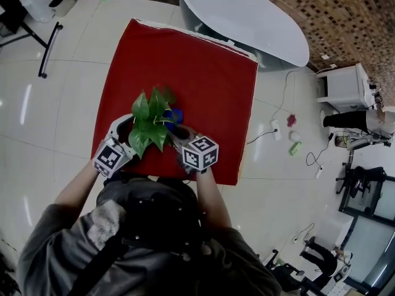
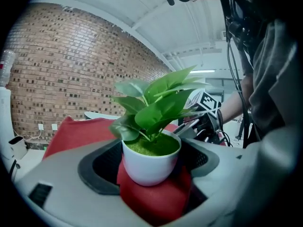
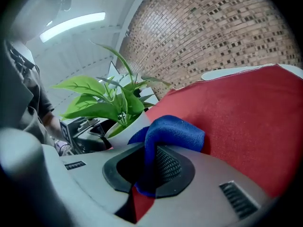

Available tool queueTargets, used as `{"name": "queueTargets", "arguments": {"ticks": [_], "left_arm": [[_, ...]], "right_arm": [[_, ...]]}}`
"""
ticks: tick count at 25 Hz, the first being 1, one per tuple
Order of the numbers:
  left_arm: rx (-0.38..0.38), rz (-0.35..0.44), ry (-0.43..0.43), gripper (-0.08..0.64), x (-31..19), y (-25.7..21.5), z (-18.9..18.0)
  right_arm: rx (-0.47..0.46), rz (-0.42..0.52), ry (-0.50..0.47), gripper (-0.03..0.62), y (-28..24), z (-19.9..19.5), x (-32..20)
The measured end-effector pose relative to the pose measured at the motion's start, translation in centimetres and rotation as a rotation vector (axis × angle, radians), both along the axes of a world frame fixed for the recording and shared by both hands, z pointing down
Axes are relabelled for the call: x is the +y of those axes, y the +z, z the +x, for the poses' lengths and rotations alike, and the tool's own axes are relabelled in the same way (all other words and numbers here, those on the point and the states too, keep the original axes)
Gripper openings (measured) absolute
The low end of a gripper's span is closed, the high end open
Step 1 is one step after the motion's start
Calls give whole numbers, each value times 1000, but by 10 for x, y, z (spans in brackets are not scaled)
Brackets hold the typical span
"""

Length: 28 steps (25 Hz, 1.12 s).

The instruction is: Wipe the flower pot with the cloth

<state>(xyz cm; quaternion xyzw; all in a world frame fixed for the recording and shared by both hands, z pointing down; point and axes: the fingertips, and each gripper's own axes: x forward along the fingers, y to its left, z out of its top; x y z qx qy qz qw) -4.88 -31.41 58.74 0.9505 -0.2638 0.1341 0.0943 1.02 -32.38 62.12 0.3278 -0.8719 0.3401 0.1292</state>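
A white flower pot [image 2: 149, 167] with a green leafy plant [image 1: 150, 125] stands on the red-covered table [image 1: 203, 66] near its front edge. My left gripper [image 2: 150, 181] is shut on the pot, whose sides sit between the black pads. In the head view the left gripper [image 1: 126, 133] reaches in from the left, its tips hidden under the leaves. My right gripper [image 3: 149, 162] is shut on a folded blue cloth [image 3: 173, 134], which touches the side of the pot [image 3: 129, 127]. From above, the right gripper [image 1: 180, 133] and the cloth [image 1: 175, 114] lie right of the plant.
A white oval table [image 1: 247, 11] stands behind the red one. Cables and small items [image 1: 291, 134] lie on the tiled floor to the right, by a white cabinet [image 1: 342, 85]. A black stand [image 1: 49, 42] is at far left. A brick wall lies beyond.
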Motion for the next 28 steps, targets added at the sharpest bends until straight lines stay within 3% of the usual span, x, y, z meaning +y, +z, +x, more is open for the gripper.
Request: {"name": "queueTargets", "arguments": {"ticks": [4,8,14,18,28], "left_arm": [[-33,5,-4,436,-1,4,1],[-117,27,-38,437,3,11,-1],[-145,-10,-173,437,12,1,-19],[-121,-22,-281,437,30,-4,-20],[-143,23,-507,443,29,-2,-2]], "right_arm": [[66,21,-16,62,8,0,-2],[80,19,-21,61,7,3,0],[98,20,-97,63,-6,0,16],[94,23,-130,62,-9,-3,38],[86,32,-164,62,-8,-9,69]]}}
